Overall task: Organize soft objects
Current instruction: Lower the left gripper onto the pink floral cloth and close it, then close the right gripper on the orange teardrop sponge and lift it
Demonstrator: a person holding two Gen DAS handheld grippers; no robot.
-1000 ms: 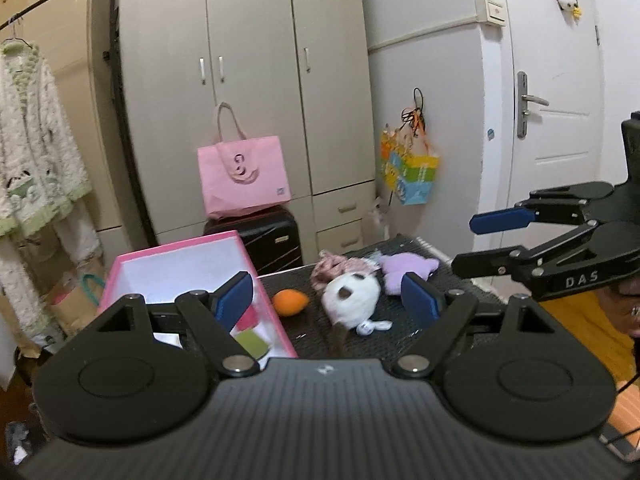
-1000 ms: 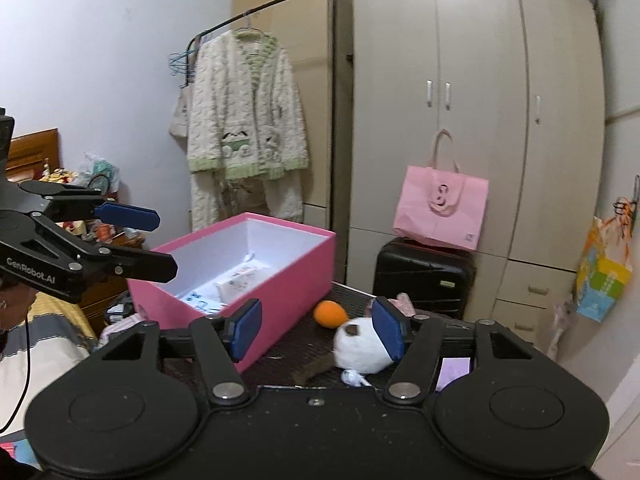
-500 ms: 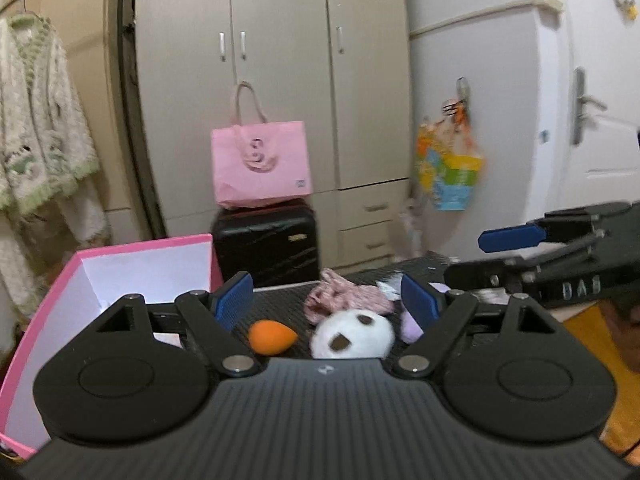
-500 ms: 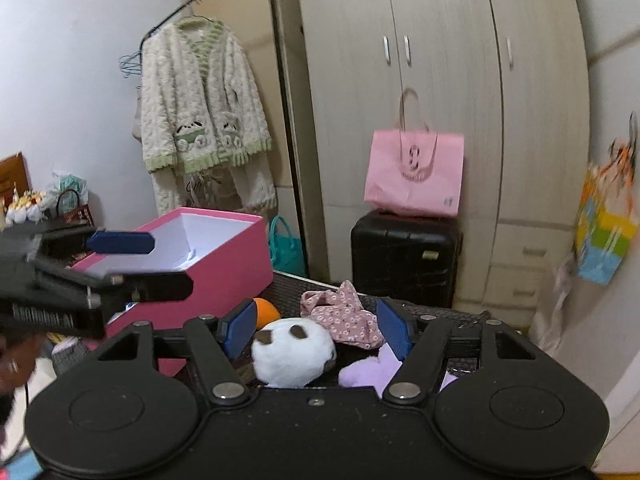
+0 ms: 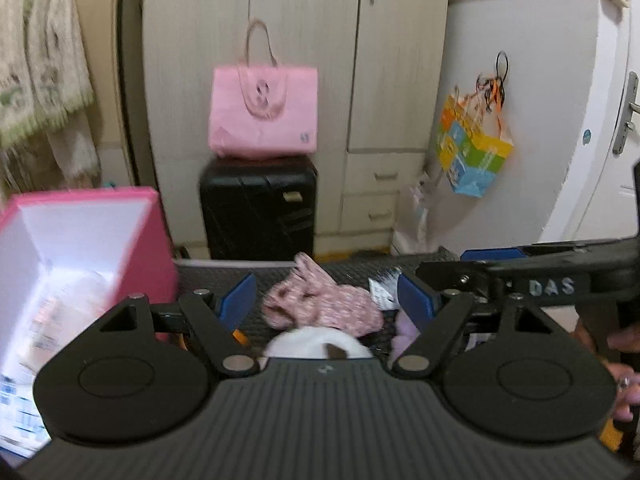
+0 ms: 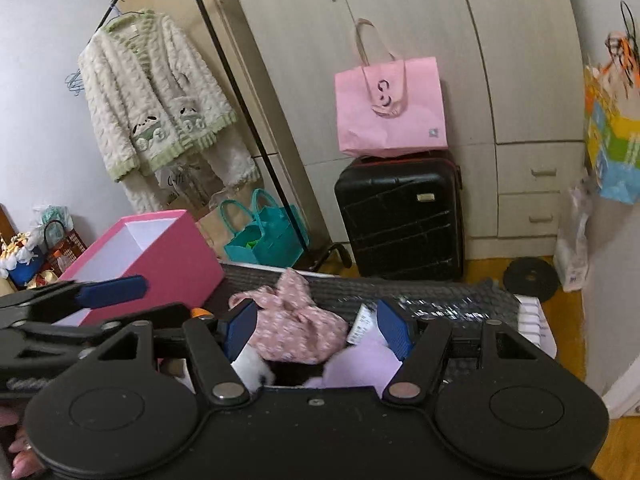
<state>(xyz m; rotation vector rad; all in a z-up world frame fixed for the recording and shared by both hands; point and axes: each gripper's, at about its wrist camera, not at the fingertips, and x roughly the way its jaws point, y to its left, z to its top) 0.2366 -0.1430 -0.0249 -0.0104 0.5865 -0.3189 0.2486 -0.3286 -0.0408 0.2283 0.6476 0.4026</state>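
On the black mesh table top (image 6: 424,292) lie a pink flowered cloth toy (image 5: 320,304) (image 6: 296,328), a white plush with brown spots (image 5: 316,346) (image 6: 252,368), a lilac plush (image 5: 404,330) (image 6: 360,364) and an orange thing (image 6: 200,313), mostly hidden. An open pink box (image 5: 80,248) (image 6: 160,256) stands at the left. My left gripper (image 5: 328,298) (image 6: 132,304) hovers over the flowered toy; its jaws are closing slightly, pressing on nothing. My right gripper (image 6: 316,322) (image 5: 460,262) is open around the same toy, not touching it.
Behind the table a black suitcase (image 6: 400,216) carries a pink paper bag (image 6: 392,104), in front of a wardrobe (image 6: 400,20). Teal bags (image 6: 264,232) and a hanging cardigan (image 6: 156,96) are at the left. A colourful bag (image 5: 472,152) hangs at the right. A hand (image 5: 624,360) holds the right gripper.
Both grippers have come forward and down towards the toys, which now lie close under the fingers. The right gripper's jaws stand a little wider. The pink box has slid to the left edge.
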